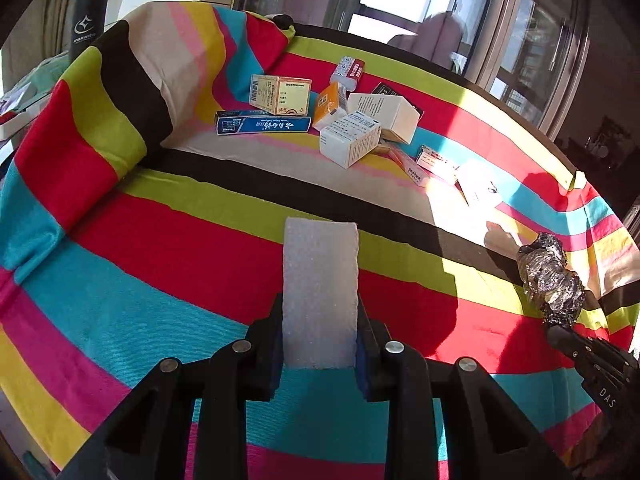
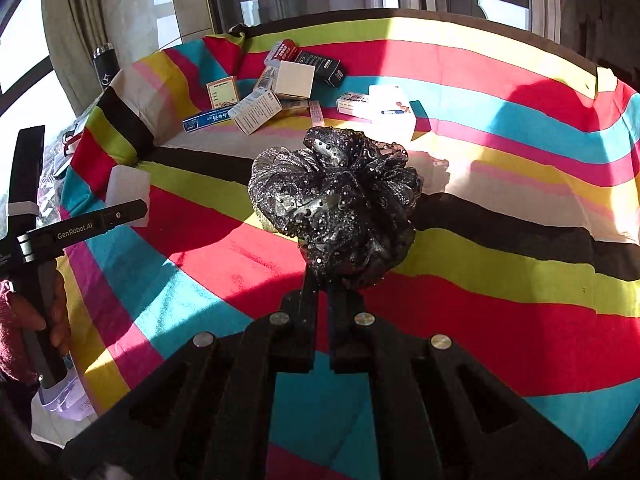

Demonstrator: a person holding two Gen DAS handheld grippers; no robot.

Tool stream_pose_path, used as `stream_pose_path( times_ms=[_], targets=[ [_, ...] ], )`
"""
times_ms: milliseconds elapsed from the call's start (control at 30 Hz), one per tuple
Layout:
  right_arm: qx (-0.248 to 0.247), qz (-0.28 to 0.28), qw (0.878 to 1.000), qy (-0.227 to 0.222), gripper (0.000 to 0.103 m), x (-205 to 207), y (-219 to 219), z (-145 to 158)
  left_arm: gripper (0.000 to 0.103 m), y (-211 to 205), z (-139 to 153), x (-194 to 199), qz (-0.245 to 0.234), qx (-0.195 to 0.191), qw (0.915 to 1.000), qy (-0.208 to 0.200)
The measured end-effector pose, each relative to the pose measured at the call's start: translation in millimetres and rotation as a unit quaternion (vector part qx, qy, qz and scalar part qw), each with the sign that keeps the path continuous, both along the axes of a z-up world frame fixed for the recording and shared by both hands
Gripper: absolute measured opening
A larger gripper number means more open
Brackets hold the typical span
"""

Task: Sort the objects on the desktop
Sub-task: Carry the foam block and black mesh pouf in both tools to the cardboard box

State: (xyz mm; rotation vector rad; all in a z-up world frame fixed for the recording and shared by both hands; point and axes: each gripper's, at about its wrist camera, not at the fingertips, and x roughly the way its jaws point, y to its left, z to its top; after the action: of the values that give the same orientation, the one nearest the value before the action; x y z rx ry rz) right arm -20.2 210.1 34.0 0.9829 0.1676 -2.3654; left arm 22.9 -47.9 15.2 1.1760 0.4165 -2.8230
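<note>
My left gripper (image 1: 320, 320) is clamped on a white foam block (image 1: 320, 292), a rough-grained rectangular slab that stands upright between the two black fingers, blue pads pressed to both its sides. My right gripper (image 2: 323, 292) is pinched tight on the lower edge of a black glittery scrunchie (image 2: 334, 204), a ruffled, sequin-flecked bundle that catches the sun and is lifted above the cloth. From the left camera the scrunchie (image 1: 550, 280) shows to the right of the foam block, with the right gripper's finger below it marked "DAS". From the right camera the foam block (image 2: 130, 188) shows far left of the scrunchie, held by the tool marked "GenRobot.AI", with a hand (image 2: 56, 312) wrapped round its grip.

Beyond the foam block lies a pile of small boxes (image 1: 352, 120): a long blue carton (image 1: 264, 124) with white script on the left, a yellow-labelled box (image 1: 280, 94) behind it, an orange one (image 1: 330, 106), and white ones printed with fine text I cannot read. A pink pack right of the pile reads "pad fresh" (image 1: 416, 172), as far as I can make out.

Everything sits on a striped tablecloth (image 1: 160, 240) in red, lime, cyan, pink, yellow, black and cream, bunched up in a fold left of the pile. A dark flask (image 1: 89, 16) with a white logo stands behind that fold. Windows and curtains ring the table, and hard sunlight falls across the cloth's right side.
</note>
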Motion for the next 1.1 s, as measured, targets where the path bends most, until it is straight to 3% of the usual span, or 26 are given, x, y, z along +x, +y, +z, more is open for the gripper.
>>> stream_pose_path(
  times_ms=[333,567,800,1100],
  targets=[
    [0.010,0.039,0.999,0.019,0.005,39,-30,2,0.029,-11,21,52,-0.004,-0.001,0.9999,0.011],
    [0.006,0.085,0.996,0.040,0.005,72,-49,14,0.029,-25,69,95,0.011,0.000,0.9981,0.061],
    [-0.005,0.144,0.988,0.057,0.005,101,-76,28,0.029,-51,104,142,0.061,0.014,0.9947,0.081],
    [0.004,0.251,0.966,0.059,0.005,146,-136,22,0.029,-103,87,199,0.154,0.018,0.9870,0.043]
  ],
)
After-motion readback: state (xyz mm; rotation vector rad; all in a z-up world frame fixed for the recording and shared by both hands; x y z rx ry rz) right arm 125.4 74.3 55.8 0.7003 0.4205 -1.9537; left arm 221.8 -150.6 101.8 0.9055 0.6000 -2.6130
